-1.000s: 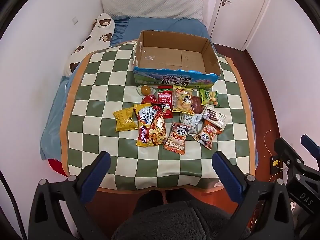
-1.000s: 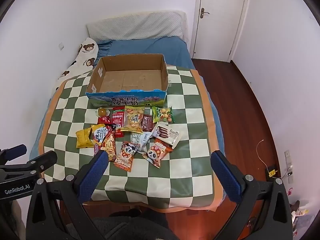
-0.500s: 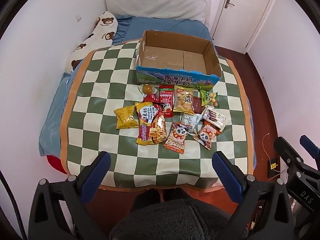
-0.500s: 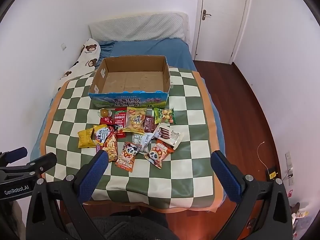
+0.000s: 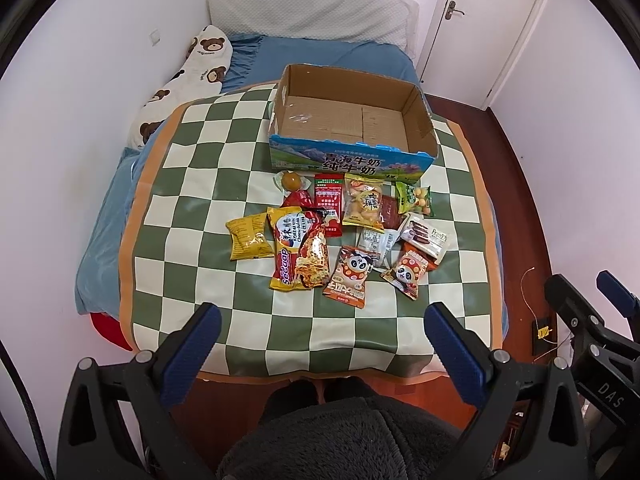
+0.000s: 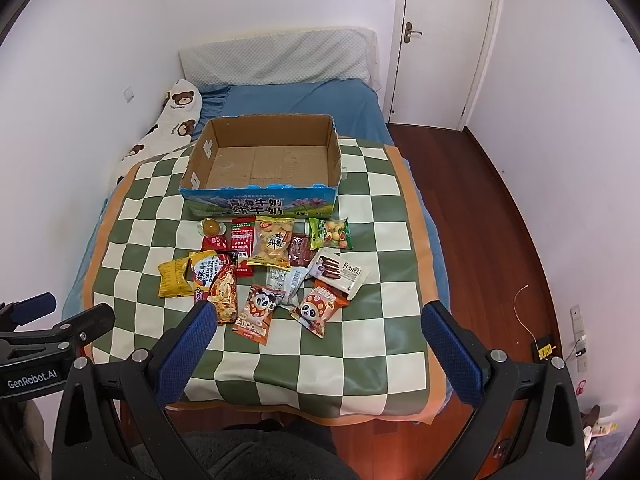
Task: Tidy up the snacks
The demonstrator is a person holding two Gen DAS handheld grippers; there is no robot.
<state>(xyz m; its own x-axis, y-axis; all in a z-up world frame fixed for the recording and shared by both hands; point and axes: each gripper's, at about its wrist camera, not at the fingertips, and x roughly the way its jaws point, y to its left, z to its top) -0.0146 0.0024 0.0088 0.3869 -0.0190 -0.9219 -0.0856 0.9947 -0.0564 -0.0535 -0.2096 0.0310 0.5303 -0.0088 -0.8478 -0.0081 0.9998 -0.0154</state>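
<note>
Matt cardboard box (image 5: 352, 120), glossy plastic snack packets (image 5: 298, 258), cloth blanket (image 5: 192, 208)

white wrapper (image 5: 375, 243) half under neighbouring packets, dark red packet (image 6: 298, 249) mostly covered, small print unreadable

We are seeing the cardboard box (image 5: 352, 136) sitting on the checkered mat (image 5: 192, 184) behind the snack packets (image 5: 340, 228), with the Franzzi packet (image 6: 340, 274) lying at their right.

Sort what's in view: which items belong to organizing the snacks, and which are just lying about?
Job: snack packets, all loose on the checkered cloth; empty cardboard box; both open grippers, left, right.
Lying about: bear-print pillow, blue bedsheet.
</note>
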